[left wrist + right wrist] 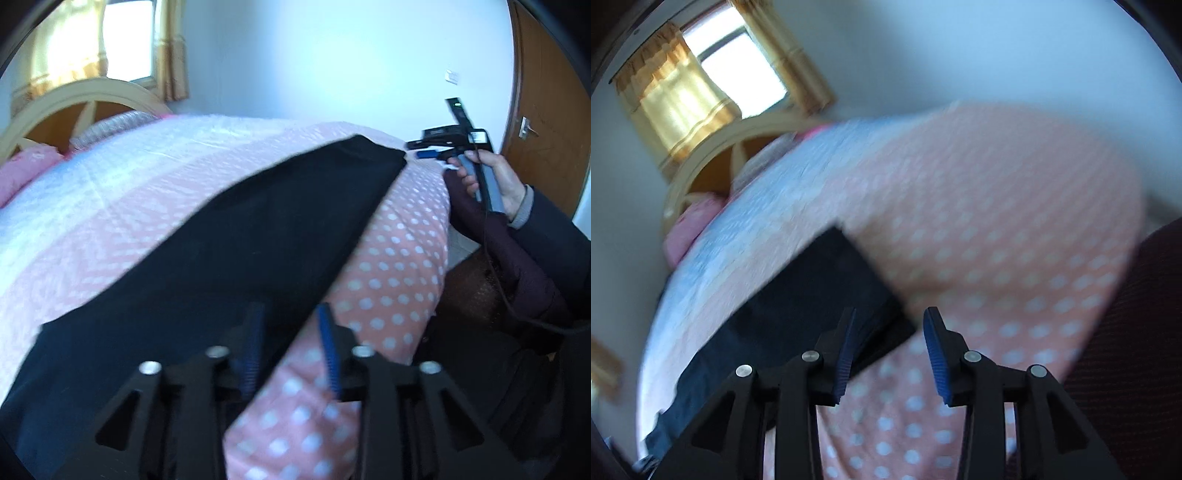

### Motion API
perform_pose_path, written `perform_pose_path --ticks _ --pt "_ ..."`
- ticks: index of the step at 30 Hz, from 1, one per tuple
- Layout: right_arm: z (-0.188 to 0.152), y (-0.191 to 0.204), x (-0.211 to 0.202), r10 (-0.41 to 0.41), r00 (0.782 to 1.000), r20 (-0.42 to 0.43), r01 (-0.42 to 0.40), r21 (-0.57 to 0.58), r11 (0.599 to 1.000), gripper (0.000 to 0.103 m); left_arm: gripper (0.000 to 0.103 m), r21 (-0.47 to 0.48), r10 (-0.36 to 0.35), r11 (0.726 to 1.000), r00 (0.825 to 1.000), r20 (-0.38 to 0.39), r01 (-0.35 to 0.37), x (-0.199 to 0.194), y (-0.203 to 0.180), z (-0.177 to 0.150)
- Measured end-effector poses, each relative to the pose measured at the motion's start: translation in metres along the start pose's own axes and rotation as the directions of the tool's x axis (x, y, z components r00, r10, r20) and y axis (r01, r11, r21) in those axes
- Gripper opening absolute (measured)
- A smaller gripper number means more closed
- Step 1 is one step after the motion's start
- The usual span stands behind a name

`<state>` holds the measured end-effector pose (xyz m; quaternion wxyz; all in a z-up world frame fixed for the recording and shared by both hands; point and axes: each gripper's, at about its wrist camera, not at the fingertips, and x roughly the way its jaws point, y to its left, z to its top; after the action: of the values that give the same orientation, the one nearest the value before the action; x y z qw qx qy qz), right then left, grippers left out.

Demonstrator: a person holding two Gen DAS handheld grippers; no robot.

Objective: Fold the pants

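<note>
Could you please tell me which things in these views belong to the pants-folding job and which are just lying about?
Part of the job:
black pants
left gripper
right gripper
polka-dot bedspread, the work surface

Just lying about:
pink pillow
headboard
curtains
door

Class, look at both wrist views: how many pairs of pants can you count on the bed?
1. The black pants lie in a long strip across the pink dotted bedspread, between the open left gripper and open right gripper. Nothing shows whether others are out of view.
</note>
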<state>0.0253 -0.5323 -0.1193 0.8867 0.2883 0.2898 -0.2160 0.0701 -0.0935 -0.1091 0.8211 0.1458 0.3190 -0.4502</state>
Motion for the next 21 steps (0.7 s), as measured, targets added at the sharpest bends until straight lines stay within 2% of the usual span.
perform_pose_path --ticks 2,4,5,7,9,12,15,17,19,20,21 --pt "0.002 0.018 -0.020 -0.010 0.997 0.073 0.013 -0.041 0.999 0.039 0.048 -0.036 0.048 0.998 0.999 0.019 -0.047 -0.013 0.017 -0.009" --pt "-0.005 0.051 -0.033 0.041 0.995 0.092 -0.029 -0.130 0.991 0.039 0.048 -0.080 0.097 0.992 0.995 0.016 -0.095 -0.018 0.035 -0.017" --pt "-0.012 0.072 -0.037 0.083 0.993 0.083 -0.067 -0.182 0.981 0.039 0.048 -0.100 0.119 0.988 0.993 0.008 -0.118 -0.018 0.042 -0.020" --pt "-0.034 0.120 -0.038 0.191 0.982 0.007 -0.180 -0.305 0.935 0.039 0.048 -0.140 0.181 0.973 0.983 -0.024 -0.183 -0.018 0.059 -0.028" --pt "-0.063 0.166 -0.033 0.285 0.952 -0.113 -0.307 -0.405 0.861 0.039 0.048 -0.179 0.209 0.960 0.976 -0.056 -0.216 -0.018 0.072 -0.038" --pt "-0.116 0.222 -0.022 0.368 0.884 -0.288 -0.467 -0.508 0.724 0.039 0.048 -0.214 0.188 0.957 0.980 -0.069 -0.199 -0.021 0.078 -0.046" --pt "-0.155 0.249 -0.009 0.319 0.868 -0.380 -0.492 -0.580 0.649 0.039 0.049 -0.167 0.212 0.960 0.974 -0.080 -0.223 -0.022 0.071 -0.052" --pt "-0.177 0.256 0.001 0.267 0.848 -0.458 -0.517 -0.600 0.611 0.039 0.049 -0.152 0.217 0.962 0.973 -0.078 -0.226 -0.025 0.068 -0.056" --pt "-0.190 0.262 -0.004 0.232 0.870 -0.436 -0.485 -0.669 0.563 0.039 0.049 -0.166 0.203 0.963 0.976 -0.072 -0.213 -0.029 0.067 -0.059" --pt "-0.190 0.265 -0.006 0.216 0.874 -0.434 -0.476 -0.680 0.558 0.039 0.049 -0.169 0.202 0.963 0.977 -0.069 -0.211 -0.031 0.067 -0.060" --pt "-0.186 0.269 -0.009 0.219 0.874 -0.434 -0.476 -0.670 0.569 0.039 0.049 -0.169 0.205 0.962 0.977 -0.064 -0.213 -0.034 0.067 -0.061"
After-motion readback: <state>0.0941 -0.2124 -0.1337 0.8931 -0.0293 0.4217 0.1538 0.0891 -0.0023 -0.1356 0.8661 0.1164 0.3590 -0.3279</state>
